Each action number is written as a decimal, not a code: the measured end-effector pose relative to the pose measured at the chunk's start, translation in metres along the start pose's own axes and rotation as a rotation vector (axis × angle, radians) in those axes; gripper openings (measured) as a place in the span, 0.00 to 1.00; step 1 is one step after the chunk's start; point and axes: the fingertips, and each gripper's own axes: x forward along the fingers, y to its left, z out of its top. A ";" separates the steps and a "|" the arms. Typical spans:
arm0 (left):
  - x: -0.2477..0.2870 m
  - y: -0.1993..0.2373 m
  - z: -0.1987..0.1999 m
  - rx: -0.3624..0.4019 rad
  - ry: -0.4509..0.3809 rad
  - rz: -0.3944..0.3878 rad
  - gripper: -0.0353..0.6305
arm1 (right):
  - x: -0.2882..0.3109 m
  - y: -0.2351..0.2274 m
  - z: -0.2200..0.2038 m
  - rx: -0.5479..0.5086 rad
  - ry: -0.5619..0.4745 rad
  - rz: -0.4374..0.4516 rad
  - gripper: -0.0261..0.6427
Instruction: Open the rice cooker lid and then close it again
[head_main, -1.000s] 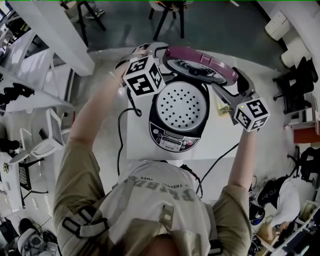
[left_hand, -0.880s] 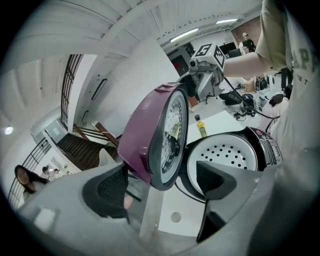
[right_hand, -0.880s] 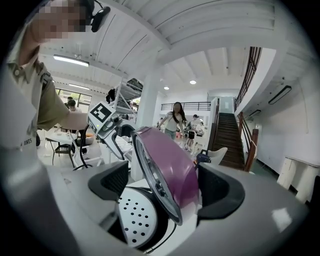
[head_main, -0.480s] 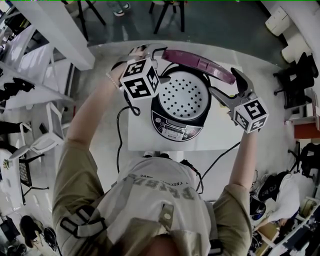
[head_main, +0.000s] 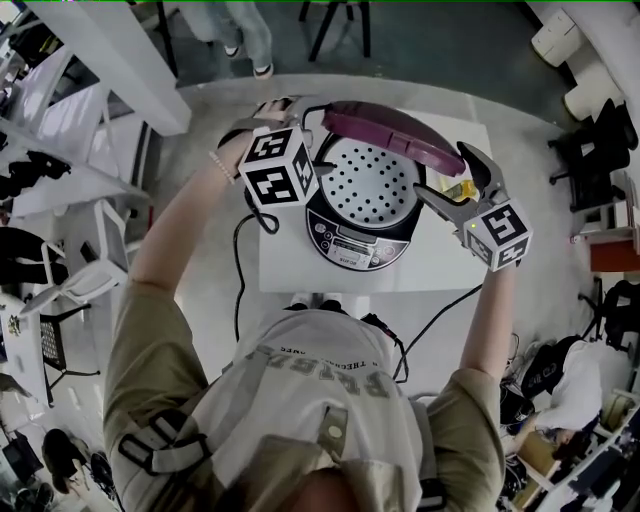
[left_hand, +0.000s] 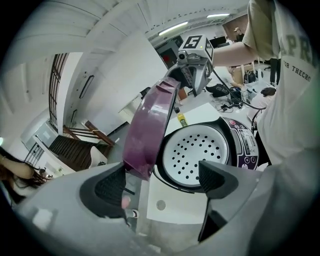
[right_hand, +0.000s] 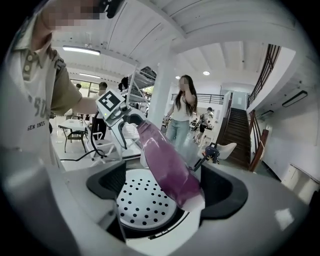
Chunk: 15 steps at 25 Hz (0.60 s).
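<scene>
A black rice cooker (head_main: 360, 240) stands on a white table, and its perforated inner plate (head_main: 370, 185) is showing. Its purple lid (head_main: 385, 130) hangs half raised, tilted over the back of the pot. My left gripper (head_main: 305, 108) is at the lid's left end and my right gripper (head_main: 455, 180) at its right end. In the left gripper view the lid's edge (left_hand: 150, 125) lies between the wide jaws of the left gripper (left_hand: 162, 182), close to the left pad. In the right gripper view the lid (right_hand: 167, 165) crosses the gap of the right gripper (right_hand: 165, 187). Both pairs of jaws have just been opening, and no pad presses on the lid.
The small white table (head_main: 440, 270) has edges close round the cooker. A black power cable (head_main: 240, 270) hangs off its left side. A small yellow item (head_main: 455, 190) lies right of the pot. A person (right_hand: 182, 115) stands beyond the table, with chairs and stairs further off.
The lid has swung from leaning back, with its underside showing, down toward the pot. Both grippers have come down and nearer along with it.
</scene>
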 end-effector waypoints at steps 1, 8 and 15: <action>-0.001 -0.003 -0.001 0.006 0.007 -0.008 0.76 | -0.001 0.003 -0.002 -0.004 0.006 0.006 0.70; -0.004 -0.025 -0.011 0.063 0.073 -0.053 0.76 | -0.002 0.023 -0.013 -0.028 0.048 0.042 0.71; -0.005 -0.048 -0.019 0.108 0.134 -0.094 0.77 | -0.006 0.043 -0.027 -0.042 0.088 0.084 0.72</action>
